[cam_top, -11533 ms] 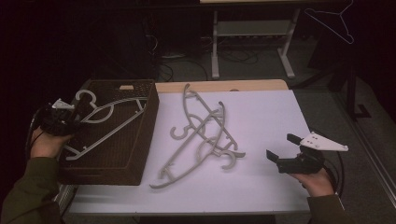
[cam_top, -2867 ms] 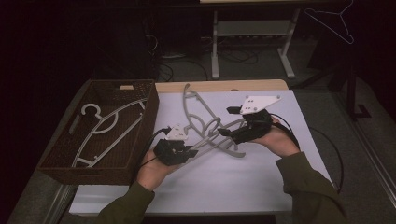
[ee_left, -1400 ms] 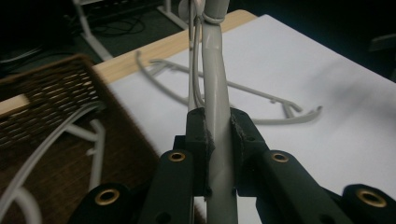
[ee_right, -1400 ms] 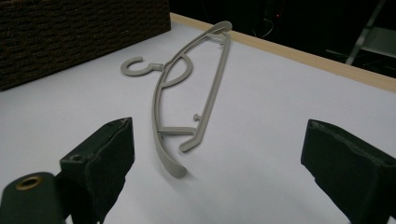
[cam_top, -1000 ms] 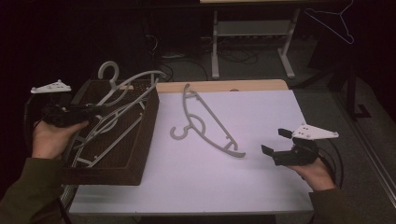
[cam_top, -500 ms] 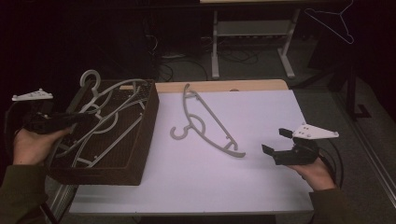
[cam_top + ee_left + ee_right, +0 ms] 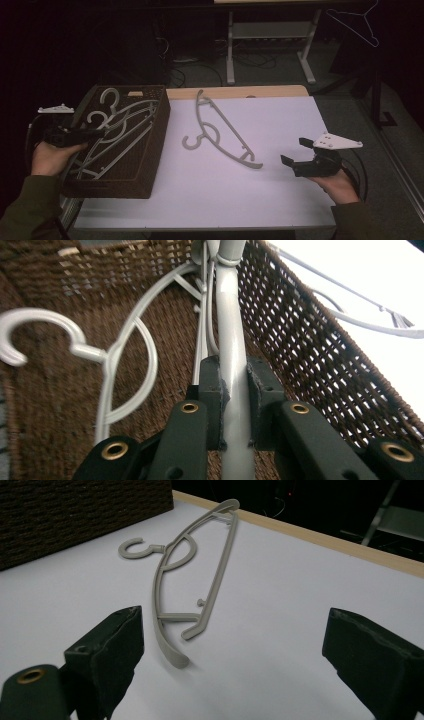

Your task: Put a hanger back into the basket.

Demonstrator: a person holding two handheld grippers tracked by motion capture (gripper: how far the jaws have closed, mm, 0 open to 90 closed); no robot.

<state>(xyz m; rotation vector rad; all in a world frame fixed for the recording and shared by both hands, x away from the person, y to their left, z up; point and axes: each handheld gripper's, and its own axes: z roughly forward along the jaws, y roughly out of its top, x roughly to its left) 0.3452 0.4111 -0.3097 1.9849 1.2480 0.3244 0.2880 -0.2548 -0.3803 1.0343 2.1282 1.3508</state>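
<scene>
pale grey plastic hanger [image 7: 232, 355], curved hook, slim bar

Hangers [image 7: 220, 130]: grey plastic, smooth, showing a slight sheen; the one in the basket [image 7: 232, 330] is looking glossier. Basket [image 7: 145, 165]: dark brown woven wicker, rough and matt. Table [image 7: 280, 200]: white top lying smooth and matt, pale wood showing at the far edge. Gripper pads [image 7: 370, 655]: black, matt, looking rubbery.

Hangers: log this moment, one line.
left gripper shut on hanger over basket | right gripper open | spare hanger on table
</scene>
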